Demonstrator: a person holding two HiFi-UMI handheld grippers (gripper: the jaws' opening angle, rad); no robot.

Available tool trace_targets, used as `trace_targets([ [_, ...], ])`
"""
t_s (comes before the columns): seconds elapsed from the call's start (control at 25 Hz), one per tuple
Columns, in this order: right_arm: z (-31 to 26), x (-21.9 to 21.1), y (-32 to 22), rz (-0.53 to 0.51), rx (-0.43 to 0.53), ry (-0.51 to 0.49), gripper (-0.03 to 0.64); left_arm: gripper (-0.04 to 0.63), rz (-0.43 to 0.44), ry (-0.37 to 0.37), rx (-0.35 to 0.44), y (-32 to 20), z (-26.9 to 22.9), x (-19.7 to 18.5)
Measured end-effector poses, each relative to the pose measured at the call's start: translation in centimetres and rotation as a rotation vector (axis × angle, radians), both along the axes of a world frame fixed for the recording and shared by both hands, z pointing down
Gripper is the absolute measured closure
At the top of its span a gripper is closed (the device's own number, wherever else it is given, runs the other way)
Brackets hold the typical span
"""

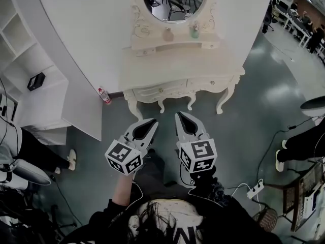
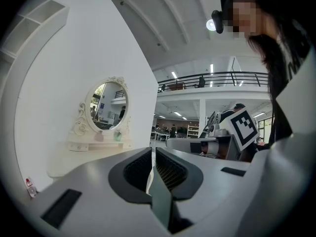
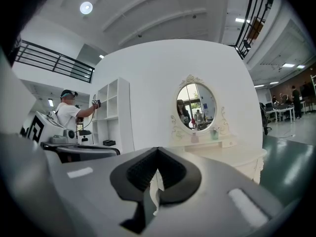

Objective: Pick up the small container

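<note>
Two small containers sit on the narrow raised shelf [image 1: 152,47] along the desk's [image 1: 152,70] back edge, under the oval mirror [image 1: 175,1]. The small pink container [image 1: 168,34] is abt mid-shelf. The small green container [image 1: 195,32] is just beside it, twd the desk's right rear corner. Can't tell which one the task means. In the right tool view both look upright, long axis vertical, tops up. The pink one narrows twd its top, the green one looks more cup-like. Too small for finer detail.

Left tool [image 1: 151,122] & right tool [image 1: 181,116] are held side by side, roughly level, tips aimed at the desk's front edge. Both are over the floor [image 1: 254,111] and short of the desk, well apart from the shelf. Marker cubes face back twd the person. Left arm [image 1: 121,189] & right arm [image 1: 205,184] reach fwd from the body, dark sleeves. Both tools have jaws together w/ nothing between the pads.

Desk is cream-white and carved, w/ a scalloped front, curved legs & small drawer knobs. The mirror frame is scrolled. Tool shells are smooth grey plastic, the pads black & ribbed. The floor is glossy grey-green. A red-capped bottle [image 1: 104,95] is on the floor by the wall near the desk's left front leg. A white shelf unit [image 1: 30,60] stands further left w/ a black box [image 1: 35,80] on it
</note>
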State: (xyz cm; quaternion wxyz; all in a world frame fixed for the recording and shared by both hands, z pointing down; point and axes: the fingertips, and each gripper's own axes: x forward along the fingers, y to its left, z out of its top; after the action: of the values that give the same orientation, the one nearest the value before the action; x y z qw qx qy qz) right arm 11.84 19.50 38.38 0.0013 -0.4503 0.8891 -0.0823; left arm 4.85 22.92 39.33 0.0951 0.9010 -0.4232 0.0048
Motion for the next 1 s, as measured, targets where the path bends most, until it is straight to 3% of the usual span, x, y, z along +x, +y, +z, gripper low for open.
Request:
trace_targets([
  [1.0, 0.5, -11.8, -21.1, 0.164, -0.063, 0.03, 0.609, 0.592, 0.163, 0.034, -0.027, -21.7, 0.4, -12.6],
])
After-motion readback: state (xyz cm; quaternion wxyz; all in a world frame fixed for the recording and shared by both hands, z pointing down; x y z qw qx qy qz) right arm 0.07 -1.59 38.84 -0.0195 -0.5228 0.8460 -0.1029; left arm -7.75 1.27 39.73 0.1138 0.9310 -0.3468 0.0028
